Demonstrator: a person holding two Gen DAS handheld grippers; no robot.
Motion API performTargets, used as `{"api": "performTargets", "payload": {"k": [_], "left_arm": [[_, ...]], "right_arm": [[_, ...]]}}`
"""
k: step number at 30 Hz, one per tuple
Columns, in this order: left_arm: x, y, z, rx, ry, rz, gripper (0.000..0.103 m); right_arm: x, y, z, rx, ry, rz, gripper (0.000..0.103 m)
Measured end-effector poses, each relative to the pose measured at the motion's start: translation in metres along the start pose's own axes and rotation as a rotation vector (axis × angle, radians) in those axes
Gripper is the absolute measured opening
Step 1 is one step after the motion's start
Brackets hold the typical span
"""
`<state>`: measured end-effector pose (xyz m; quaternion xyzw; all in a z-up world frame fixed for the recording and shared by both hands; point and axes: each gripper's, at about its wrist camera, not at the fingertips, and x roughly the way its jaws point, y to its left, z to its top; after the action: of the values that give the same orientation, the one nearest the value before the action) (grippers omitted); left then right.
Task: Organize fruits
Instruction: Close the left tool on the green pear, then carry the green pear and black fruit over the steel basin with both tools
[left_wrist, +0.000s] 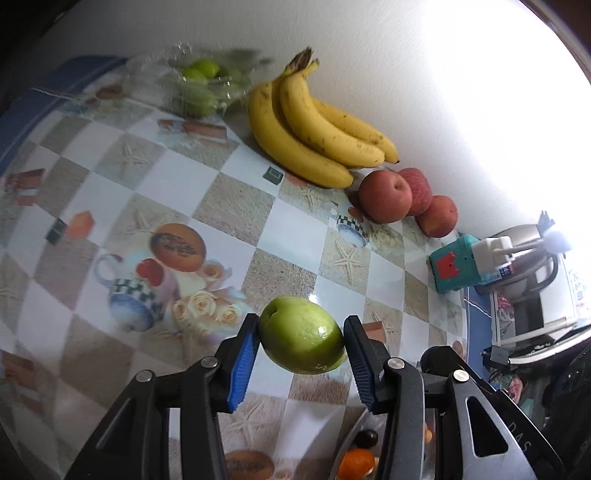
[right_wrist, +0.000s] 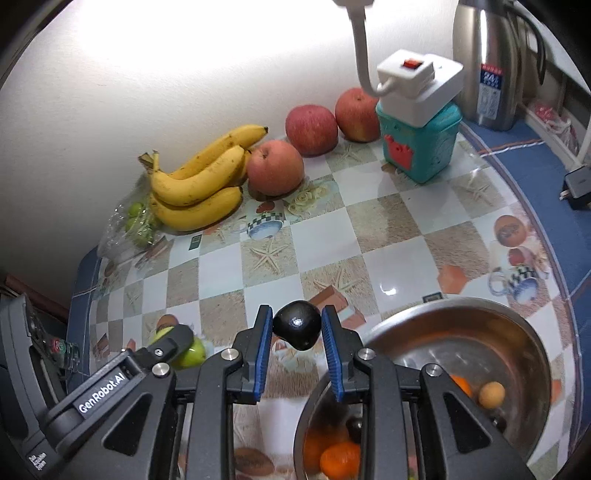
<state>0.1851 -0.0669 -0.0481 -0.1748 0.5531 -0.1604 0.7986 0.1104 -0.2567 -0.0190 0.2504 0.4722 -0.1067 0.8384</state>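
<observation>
The left gripper (left_wrist: 301, 338) is clamped on a green fruit (left_wrist: 301, 336): both blue pads (left_wrist: 243, 363) press its sides, and it hangs clear above the table (left_wrist: 295, 236). The right gripper (right_wrist: 297, 330) is clamped on a small dark fruit (right_wrist: 297, 328), also off the surface, just left of the rim of a steel bowl (right_wrist: 436, 308).

The bowl sits at the near right part of the table. Inside it lie oranges (right_wrist: 338, 458) and a small tan fruit (right_wrist: 491, 394); the gripper frame hides part of its contents. In the right wrist view the left gripper appears low on the left with the green fruit, near the right gripper but apart from it.

Along the wall, from left to right in the right wrist view:
- a clear bag of green fruits (right_wrist: 136, 221), at the table's far left corner;
- a banana bunch (right_wrist: 199, 181), touching the bag;
- three apples (right_wrist: 275, 168), the nearest touching the bananas;
- a teal box (right_wrist: 421, 144) with a white plug block (right_wrist: 417, 88) on top.

The checked middle of the table, between the wall row and the bowl, is open. The blue border (right_wrist: 517, 155) marks the table's right edge; a steel flask (right_wrist: 487, 62) stands past it. The left edge drops off just beyond the bag.
</observation>
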Motion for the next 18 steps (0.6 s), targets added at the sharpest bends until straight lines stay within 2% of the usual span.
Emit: {"api": "performTargets", "payload": {"k": [10, 18], "left_arm": [[-0.045, 0.009, -0.031, -0.002, -0.047, -0.009, 0.049], [-0.057, 0.018, -0.056, -0.013, -0.049, 0.017, 0.049]], "right_arm": [[-0.039, 0.014, -0.036, -0.052, -0.027, 0.011, 0.028], [-0.057, 0.021, -0.062, -0.088, -0.046, 0.0, 0.028]]}}
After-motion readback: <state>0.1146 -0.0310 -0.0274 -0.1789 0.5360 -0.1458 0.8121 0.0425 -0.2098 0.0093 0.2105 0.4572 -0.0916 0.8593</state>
